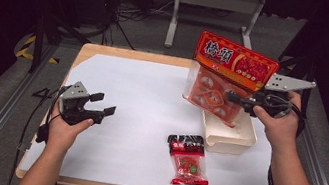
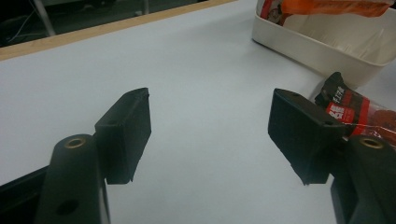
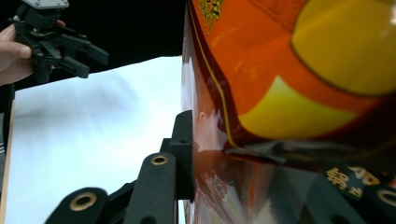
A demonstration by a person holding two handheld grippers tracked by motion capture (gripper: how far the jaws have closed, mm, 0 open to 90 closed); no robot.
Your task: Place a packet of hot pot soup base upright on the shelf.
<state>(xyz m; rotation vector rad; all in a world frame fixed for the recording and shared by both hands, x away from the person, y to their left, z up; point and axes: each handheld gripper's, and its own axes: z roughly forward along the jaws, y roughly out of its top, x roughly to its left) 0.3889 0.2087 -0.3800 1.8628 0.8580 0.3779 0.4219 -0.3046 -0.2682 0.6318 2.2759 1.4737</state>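
Right hand-held gripper (image 1: 232, 98) is clamped on the big orange snack bag (image 1: 228, 78), jaws pinching its clear lower part, bag held upright w/ its bottom edge hanging over the white tray (image 1: 238, 138) at the right side of the worktop (image 1: 147, 94). In the right gripper view the near pad (image 3: 184, 154) presses flat on the film, so that grip looks solid. Reads as the packing step: bag is on its way into the tray, not yet down in it.

Left hand-held gripper (image 1: 102, 103) hovers low over the left part of the worktop, jaws wide apart, nothing between them (left gripper view has bare white sheet in the gap). The small red snack packet (image 1: 188, 160) lies flat near the front edge, just in front of the tray, apart from both grippers.

Next move, my guess: lower the big bag till it rests in the tray, then let go; it's taller than the tray wall, so it may tip. After that the small packet is the likely pick for the left.

Surface: white sheet on a wood-edged top. Room: dark, grey floor, cables and a pale metal frame at the back, 2 rails along the sides.
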